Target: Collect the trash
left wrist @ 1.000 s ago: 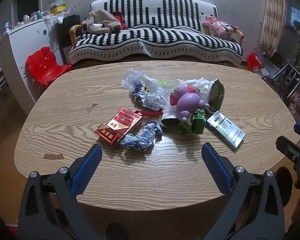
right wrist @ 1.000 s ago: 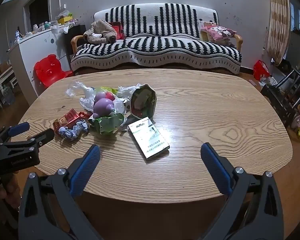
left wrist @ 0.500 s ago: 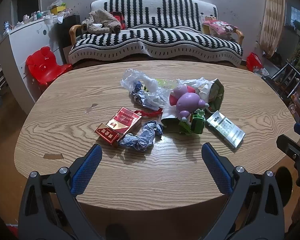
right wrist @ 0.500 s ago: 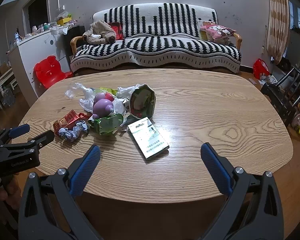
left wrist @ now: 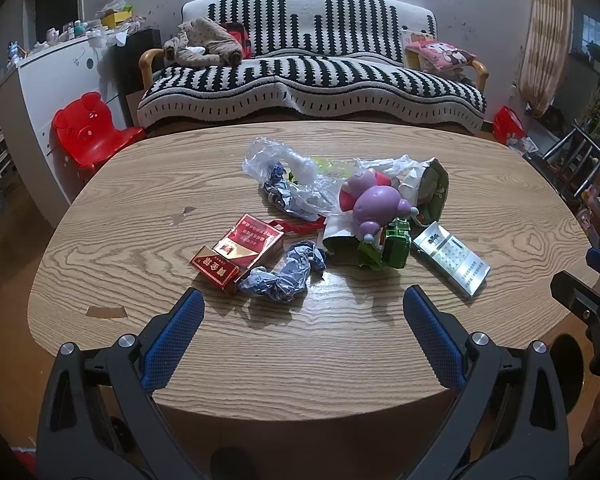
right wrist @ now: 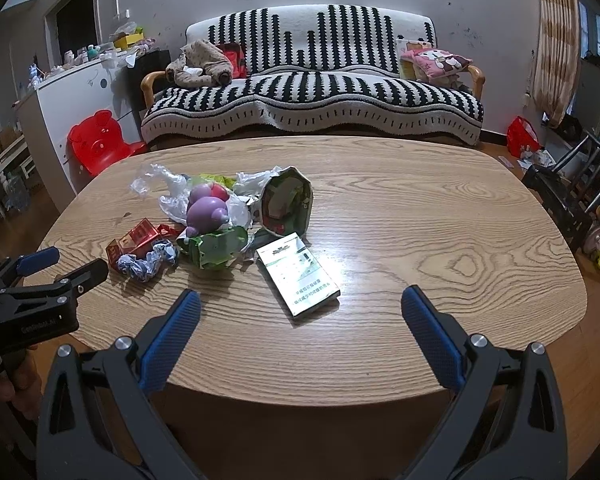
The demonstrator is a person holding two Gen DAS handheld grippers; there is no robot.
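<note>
A: Moved since last frame? Nothing, both claws same spot.
B: Left claw (left wrist: 303, 312) and right claw (right wrist: 300, 312): spread wide, empty. Red pack (left wrist: 238, 251) flap open, contents unclear. Silver pack (right wrist: 298, 274) flat mid-worktop (right wrist: 440, 220), long axis near-right to far-left.

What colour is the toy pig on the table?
Purple; the pig shows best in the left wrist view.
</note>
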